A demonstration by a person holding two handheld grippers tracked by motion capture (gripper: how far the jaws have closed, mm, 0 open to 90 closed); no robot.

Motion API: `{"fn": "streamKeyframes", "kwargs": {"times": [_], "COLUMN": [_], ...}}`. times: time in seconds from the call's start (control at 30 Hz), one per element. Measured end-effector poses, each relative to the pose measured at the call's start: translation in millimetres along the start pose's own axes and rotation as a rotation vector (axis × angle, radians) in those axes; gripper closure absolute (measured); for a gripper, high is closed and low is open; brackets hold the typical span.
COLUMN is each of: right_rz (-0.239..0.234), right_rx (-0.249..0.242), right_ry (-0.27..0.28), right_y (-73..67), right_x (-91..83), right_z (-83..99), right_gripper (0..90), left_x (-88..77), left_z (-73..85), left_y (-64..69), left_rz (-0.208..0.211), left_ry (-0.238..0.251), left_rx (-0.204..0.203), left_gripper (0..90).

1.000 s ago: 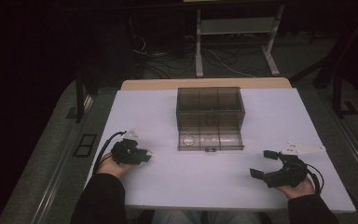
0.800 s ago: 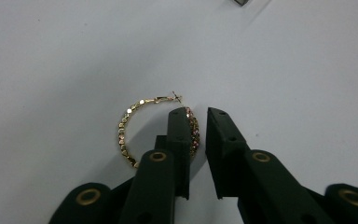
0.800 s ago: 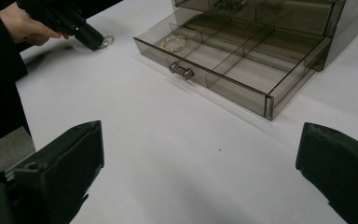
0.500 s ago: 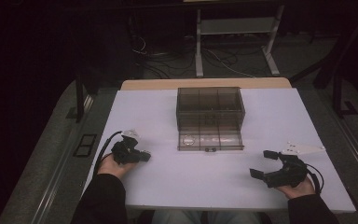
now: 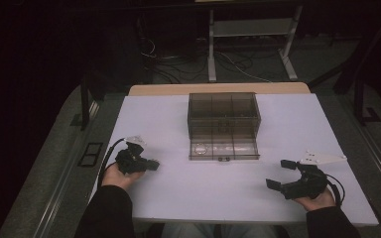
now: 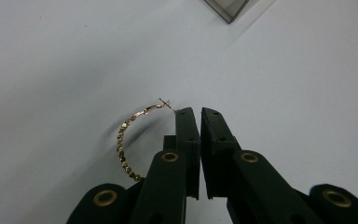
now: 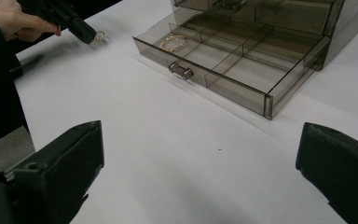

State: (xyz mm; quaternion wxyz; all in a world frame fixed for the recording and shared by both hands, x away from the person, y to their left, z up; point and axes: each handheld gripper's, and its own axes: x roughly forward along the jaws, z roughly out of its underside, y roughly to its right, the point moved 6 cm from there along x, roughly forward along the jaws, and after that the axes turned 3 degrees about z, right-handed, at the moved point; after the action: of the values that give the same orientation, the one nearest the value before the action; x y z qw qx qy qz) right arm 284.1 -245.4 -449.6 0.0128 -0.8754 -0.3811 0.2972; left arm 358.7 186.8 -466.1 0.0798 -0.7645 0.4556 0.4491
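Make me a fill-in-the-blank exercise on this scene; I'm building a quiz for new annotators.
1. The left gripper is shut on a gold hoop ____.
2. The lower drawer of the smoky clear organiser box is pulled ____.
3. In that drawer's left compartment lies a second ____.
4. The right gripper rests on the white table with its jaws ____.

Missing words: earring; open; hoop earring; open

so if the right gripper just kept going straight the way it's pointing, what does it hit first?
Probably the open drawer of the smoky plastic organizer: the right gripper, jaws open, faces its front wall and handle across bare table. Depth is hard to judge.
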Motion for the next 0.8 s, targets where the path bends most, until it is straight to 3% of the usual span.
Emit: {"fn": "streamKeyframes", "kwargs": {"times": [0.2, 0.8], "right_rz": [0.0, -0.003], "right_rx": [0.002, 0.0], "right_ry": [0.0, 0.002], "right_y": [0.0, 0.2], "right_x": [-0.5, -1.0], "right_z": [0.2, 0.1], "right_gripper": [0.2, 0.3], "left_x": [-8.9, -31.3], "left_z": [-10.4, -39.5], "left_y": [5.7, 15.4], "left_rz": [0.02, 0.001], "left_ry": [0.042, 0.102], "left_rx": [0.002, 0.051], "left_gripper": [86.2, 86.2]}}
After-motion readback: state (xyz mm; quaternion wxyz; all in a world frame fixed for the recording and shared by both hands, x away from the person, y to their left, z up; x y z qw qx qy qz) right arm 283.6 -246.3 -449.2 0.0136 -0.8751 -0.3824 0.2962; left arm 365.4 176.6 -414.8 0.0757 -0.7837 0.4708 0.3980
